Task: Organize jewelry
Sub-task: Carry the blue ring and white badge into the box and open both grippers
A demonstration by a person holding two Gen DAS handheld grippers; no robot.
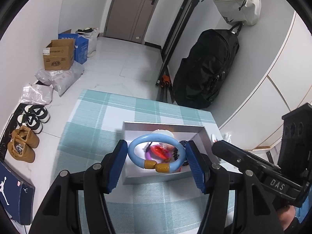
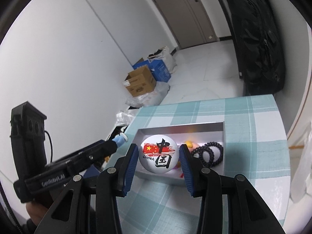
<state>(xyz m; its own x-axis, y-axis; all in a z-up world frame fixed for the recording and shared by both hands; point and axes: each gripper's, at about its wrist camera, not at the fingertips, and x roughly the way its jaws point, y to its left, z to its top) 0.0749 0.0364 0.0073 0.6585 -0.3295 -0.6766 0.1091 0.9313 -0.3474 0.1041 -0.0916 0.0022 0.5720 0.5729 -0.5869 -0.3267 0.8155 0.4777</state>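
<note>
Left gripper (image 1: 156,160): my blue pads clamp the light-blue bangle (image 1: 136,143), held above the tray (image 1: 204,136).
Right gripper (image 2: 159,157): clenched on the round China badge (image 2: 158,154), over the tray's near wall.
Tray: on the checked tablecloth (image 1: 93,117), holding black bead bracelets (image 2: 210,150).

worktop (image 1: 93,117) covered by a teal-and-white checked cloth (image 2: 253,117). an open, shallow silver tray (image 1: 204,134) rests directly on the cloth near the far right corner, with mixed jewelry lying inside it.
</note>
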